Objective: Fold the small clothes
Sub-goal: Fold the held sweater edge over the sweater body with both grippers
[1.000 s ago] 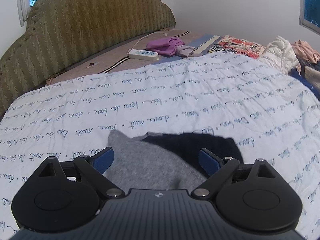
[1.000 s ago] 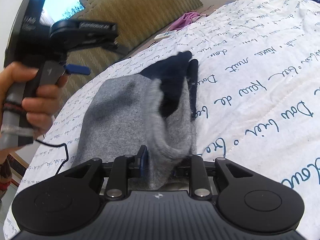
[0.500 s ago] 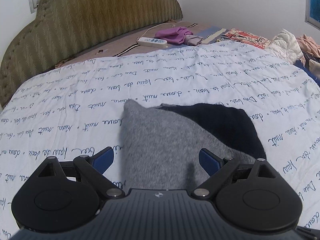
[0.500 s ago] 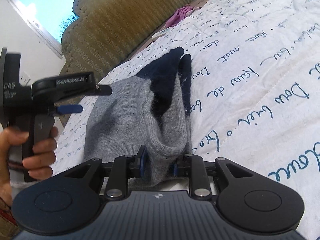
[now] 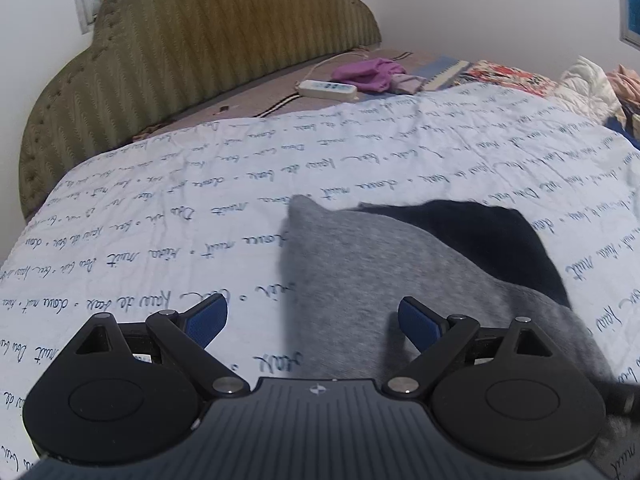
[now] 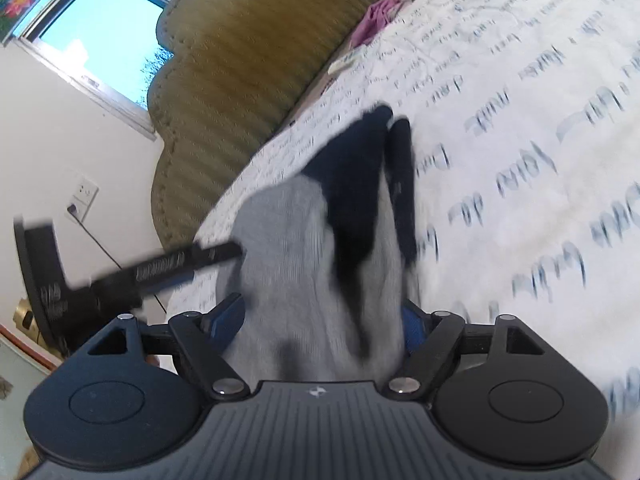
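In the left wrist view, the left gripper (image 5: 312,318) hovers low over the bed, and its jaws stand wide apart with nothing pressed between them. The grey and navy knit garment (image 5: 384,272) lies on the white quilt with blue handwriting print (image 5: 200,208), well in front of the green padded headboard (image 5: 192,60). The grey part reaches under the right blue pad, while the left pad is over bare quilt, so this gripper straddles the garment's left edge. Near the headboard lie a white power strip (image 5: 326,90) and a purple cloth (image 5: 368,74), well apart from the garment.

In the right wrist view, which is blurred, the right gripper (image 6: 322,320) has just been opening its jaws. The garment (image 6: 312,264) is between them as a raised, bunched ridge, and the pads seem no longer to press on it. The left gripper (image 6: 160,268) shows at the garment's side toward the headboard (image 6: 248,56).

As a judgement, the risk now is that the released fold does not stay. The knit is thick and springy, so the ridge may fall open or slide sideways. If the right gripper draws away while a pad catches the loose cloth, it could drag the garment and spoil the fold. The left jaws, if they close here, may pinch the quilt together with the edge.
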Motion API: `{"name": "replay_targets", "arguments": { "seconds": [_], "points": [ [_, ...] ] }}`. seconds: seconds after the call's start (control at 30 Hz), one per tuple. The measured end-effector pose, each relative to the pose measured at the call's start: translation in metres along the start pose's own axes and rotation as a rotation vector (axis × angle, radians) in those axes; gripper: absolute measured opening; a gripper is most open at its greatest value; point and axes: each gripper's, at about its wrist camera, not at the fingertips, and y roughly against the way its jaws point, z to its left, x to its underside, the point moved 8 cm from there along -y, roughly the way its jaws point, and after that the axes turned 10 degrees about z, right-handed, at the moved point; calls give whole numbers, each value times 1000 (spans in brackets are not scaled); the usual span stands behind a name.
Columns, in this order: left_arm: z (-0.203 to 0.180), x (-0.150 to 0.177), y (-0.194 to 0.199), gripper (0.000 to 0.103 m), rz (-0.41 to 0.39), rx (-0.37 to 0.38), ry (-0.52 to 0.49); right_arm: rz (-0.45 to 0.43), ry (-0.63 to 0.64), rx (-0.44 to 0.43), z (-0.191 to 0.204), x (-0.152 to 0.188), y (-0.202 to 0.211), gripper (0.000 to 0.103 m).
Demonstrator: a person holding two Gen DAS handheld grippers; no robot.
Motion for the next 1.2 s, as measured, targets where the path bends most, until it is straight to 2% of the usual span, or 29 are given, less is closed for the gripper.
{"name": "replay_targets", "arguments": {
  "seconds": [0.13,0.17,0.2,0.23,0.27,0.3,0.4,0.5,0.57,0.63,0.67,0.7,0.73,0.77,0.83,0.97,1.03,1.13,1.17,1.2],
  "points": [
    [16,-7,-11,94,-4,-17,27,38,53,-55,4,-37,-17,79],
    [20,-9,-13,94,-7,-19,35,37,60,-56,3,-46,-21,75],
    [24,-11,-16,94,-10,-22,43,42,68,-49,1,-55,-26,59],
    [27,-13,-19,94,-14,-24,50,51,66,-31,-3,-63,-32,49],
    [30,-15,-22,94,-18,-27,55,61,58,-4,-9,-70,-39,29],
    [32,-17,-25,94,-24,-34,56,73,54,15,-14,-76,-45,17],
    [33,-25,-36,92,-38,-55,46,71,85,90,-22,-89,-59,10],
    [32,-30,-45,90,-28,-63,38,44,125,135,-21,-97,-63,11],
    [33,-28,-41,91,-26,-29,56,50,155,163,-15,-94,-61,13],
    [33,-21,-35,94,-17,17,57,46,197,202,-10,-87,-52,26],
    [33,-15,-31,95,-12,41,54,40,214,215,-7,-83,-46,42],
    [34,-8,-28,97,-11,67,52,31,226,227,-6,-77,-38,68],
    [36,0,-23,98,-9,95,54,19,233,231,-6,-70,-28,79],
    [39,9,-19,100,-4,125,63,14,229,225,-8,-63,-20,82],
    [44,27,-13,101,14,209,93,49,174,161,-15,-48,-7,82],
    [44,65,-9,101,123,411,163,115,22,27,-32,-19,7,82],
    [43,80,-10,99,167,457,201,131,-4,-21,-31,-11,7,82],
    [35,93,-10,91,191,510,209,145,30,-1,-21,-5,0,81],
    [31,95,-10,87,186,512,193,148,48,20,-16,-3,-4,78],
    [29,96,-9,83,176,504,176,149,68,48,-11,-1,-8,65]
  ]
}}
